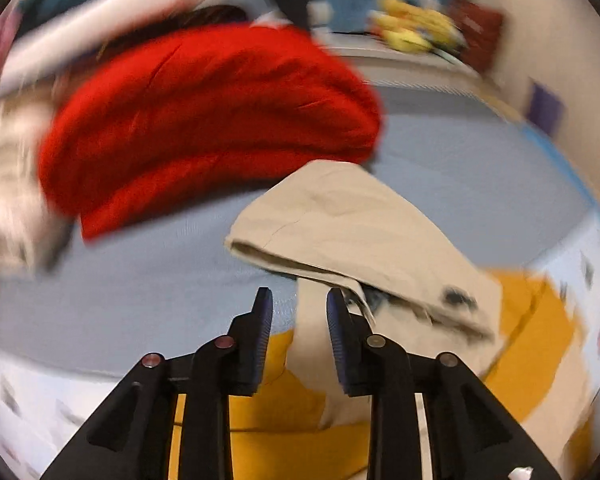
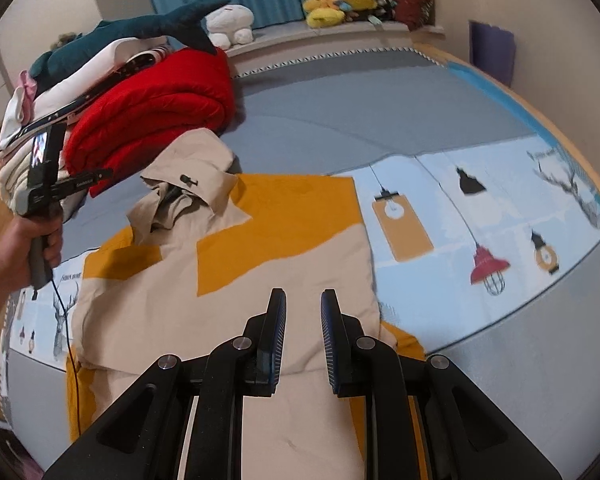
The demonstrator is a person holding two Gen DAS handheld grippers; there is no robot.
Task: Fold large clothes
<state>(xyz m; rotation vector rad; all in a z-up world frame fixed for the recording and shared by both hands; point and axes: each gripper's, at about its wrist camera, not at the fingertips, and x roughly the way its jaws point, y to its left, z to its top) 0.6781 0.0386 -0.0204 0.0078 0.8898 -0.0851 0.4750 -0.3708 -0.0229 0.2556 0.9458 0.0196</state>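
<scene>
Motion blur is smearing the red quilt (image 1: pixel 204 120), yellow plush toys (image 1: pixel 412 26) and left-side laundry in the left wrist view. Right gripper's (image 2: pixel 303 300) arms are hiding the jacket's (image 2: pixel 228 296) lower part.

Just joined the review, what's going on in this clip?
A person with a claw in each hand is folding a beige and yellow jacket on the bed. The jacket lies partly folded, hood toward the red blanket. Left claw and right claw both hang open above it, gripping nothing.
</scene>
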